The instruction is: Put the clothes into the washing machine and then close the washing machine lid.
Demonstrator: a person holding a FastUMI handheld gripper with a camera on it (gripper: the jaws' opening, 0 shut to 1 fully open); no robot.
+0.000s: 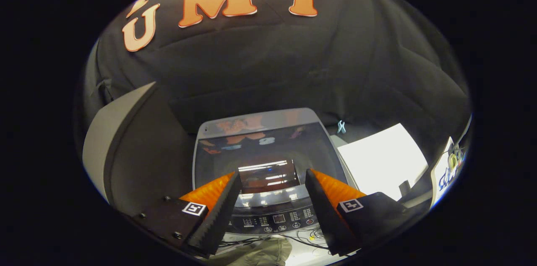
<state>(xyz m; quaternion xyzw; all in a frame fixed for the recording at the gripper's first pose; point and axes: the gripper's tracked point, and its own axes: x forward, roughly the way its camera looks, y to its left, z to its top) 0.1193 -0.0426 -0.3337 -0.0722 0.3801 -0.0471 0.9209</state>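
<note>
The gripper (272, 186) is spread wide and holds nothing; its two fingers stand well apart with open air between them. It hangs above the washing machine (268, 161), which lies below and just ahead of the fingers. The lid (260, 148) of the washing machine is down, a dark glossy panel that mirrors the booth lights and the wall (the reflections make it hard to see anything under it). The long axis of the washing machine runs straight away from the gripper, toward the black cloth wall behind it. Its control panel (277, 220), with small buttons and a display, is at the near end and shows in the gap between the fingers. A piece of khaki cloth (260, 253) lies in front of the washing machine, nearer than the control panel, under the finger bases; thin cables (306, 238) lie beside it. To the right of the washing machine there is a bright white surface (381, 161), and to its left stands a grey curved panel (109, 140).
</note>
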